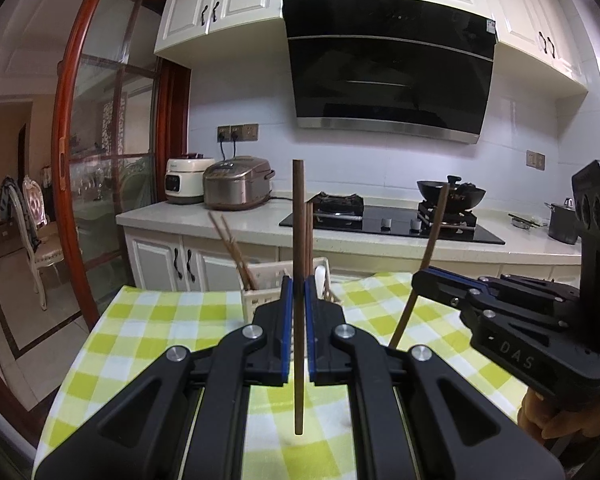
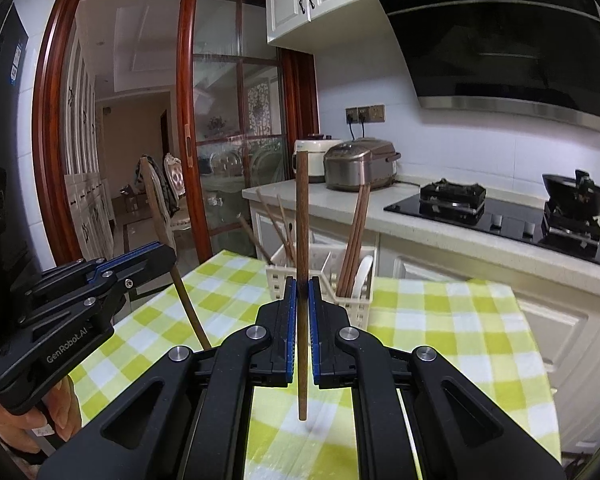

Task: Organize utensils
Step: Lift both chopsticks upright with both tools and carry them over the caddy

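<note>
My left gripper (image 1: 299, 286) is shut on a dark wooden chopstick (image 1: 298, 240), held upright above the green-and-white checked tablecloth (image 1: 148, 328). My right gripper (image 2: 300, 286) is shut on another wooden chopstick (image 2: 301, 220), also upright. A cream plastic utensil basket (image 2: 356, 304) stands behind both grippers; it also shows in the left wrist view (image 1: 260, 300). It holds several chopsticks (image 2: 358, 232) and a white spoon (image 2: 362, 272). In the left wrist view the right gripper (image 1: 420, 276) shows at the right with its chopstick (image 1: 428, 248). In the right wrist view the left gripper (image 2: 168, 256) shows at the left.
Behind the table runs a white counter (image 1: 228, 216) with two rice cookers (image 1: 236, 184), a black gas hob (image 1: 392, 224) and a wok (image 1: 452, 194). A range hood (image 1: 388, 64) hangs above. A wood-framed glass sliding door (image 1: 100, 160) stands at the left.
</note>
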`<state>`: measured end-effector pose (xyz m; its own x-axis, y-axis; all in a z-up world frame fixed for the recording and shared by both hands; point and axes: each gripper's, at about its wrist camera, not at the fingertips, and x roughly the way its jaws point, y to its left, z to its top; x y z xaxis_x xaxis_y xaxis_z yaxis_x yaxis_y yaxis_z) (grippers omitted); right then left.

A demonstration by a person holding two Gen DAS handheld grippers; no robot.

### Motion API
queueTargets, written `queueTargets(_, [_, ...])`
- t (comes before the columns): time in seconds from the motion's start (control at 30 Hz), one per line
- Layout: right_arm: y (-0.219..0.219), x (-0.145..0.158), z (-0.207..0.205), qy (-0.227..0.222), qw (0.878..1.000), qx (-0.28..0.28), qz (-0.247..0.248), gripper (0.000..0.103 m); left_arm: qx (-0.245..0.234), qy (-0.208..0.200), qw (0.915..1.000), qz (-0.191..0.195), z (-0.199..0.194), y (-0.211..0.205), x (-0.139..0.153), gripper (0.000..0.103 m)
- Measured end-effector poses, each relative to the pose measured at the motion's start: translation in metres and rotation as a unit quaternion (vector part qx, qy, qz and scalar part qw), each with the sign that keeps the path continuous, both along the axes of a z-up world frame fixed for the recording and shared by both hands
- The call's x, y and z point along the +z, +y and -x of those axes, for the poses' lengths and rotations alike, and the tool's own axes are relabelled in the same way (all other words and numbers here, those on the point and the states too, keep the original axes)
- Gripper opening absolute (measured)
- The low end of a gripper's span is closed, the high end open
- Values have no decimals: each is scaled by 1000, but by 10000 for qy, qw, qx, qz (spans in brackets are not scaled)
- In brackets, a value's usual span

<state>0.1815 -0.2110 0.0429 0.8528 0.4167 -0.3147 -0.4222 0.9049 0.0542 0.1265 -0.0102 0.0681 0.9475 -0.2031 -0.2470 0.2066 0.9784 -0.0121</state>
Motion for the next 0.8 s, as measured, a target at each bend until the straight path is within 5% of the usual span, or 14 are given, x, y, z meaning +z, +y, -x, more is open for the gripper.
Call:
queueTargets(0.47, [-14,44,-68,94,9997,-48,-221,6,-153,-323,9993,83,-63,-16,75,6])
queueTargets(0.8, [-9,68,-128,70,9996,-176,-190,6,184,-393,9990,111,-132,-12,109,6])
